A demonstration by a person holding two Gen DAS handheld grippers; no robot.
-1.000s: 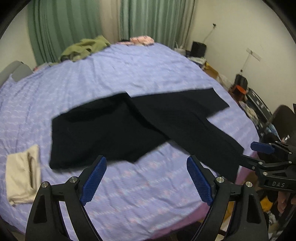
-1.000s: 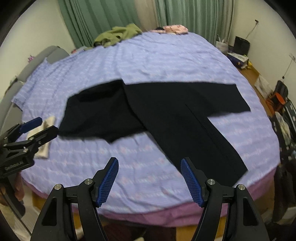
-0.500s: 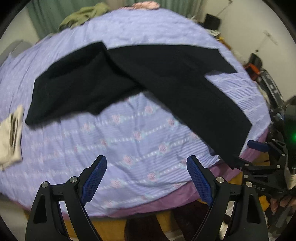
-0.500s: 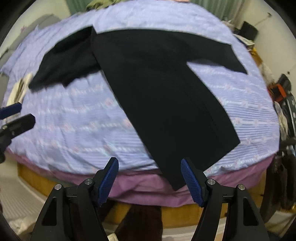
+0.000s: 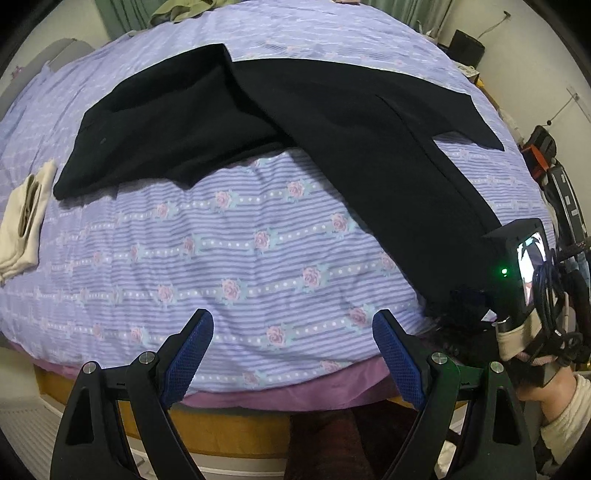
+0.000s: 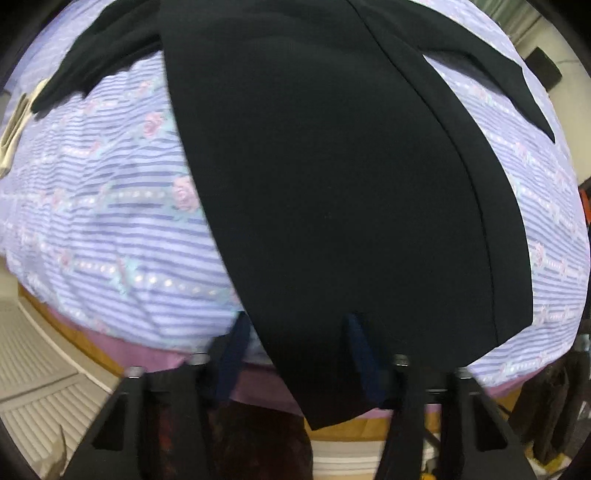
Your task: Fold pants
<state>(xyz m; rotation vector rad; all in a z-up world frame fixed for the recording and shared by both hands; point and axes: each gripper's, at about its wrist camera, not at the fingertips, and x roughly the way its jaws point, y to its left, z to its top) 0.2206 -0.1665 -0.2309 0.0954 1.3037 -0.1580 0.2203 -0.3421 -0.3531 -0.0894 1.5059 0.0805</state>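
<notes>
Black pants (image 5: 332, 122) lie spread on the bed. One leg runs to the near right edge and hangs over it. My left gripper (image 5: 291, 349) is open and empty, hovering over the near bed edge, apart from the pants. My right gripper (image 6: 295, 339) is at the hem of the near leg (image 6: 332, 221). Its blue fingers (image 6: 236, 339) stand on either side of the cloth, still apart. In the left wrist view the right gripper (image 5: 461, 302) shows at the hem, partly hidden by its camera body.
The bed has a purple floral striped cover (image 5: 221, 258) and a pink sheet below (image 5: 295, 391). A folded beige cloth (image 5: 26, 221) lies at the left. Green clothes (image 5: 184, 7) lie at the far side. Bags and clutter (image 5: 543, 155) stand at the right.
Both grippers moved down and closer to the near bed edge. The right gripper went in to the hem of the near leg, and the cloth now lies between its fingers.
</notes>
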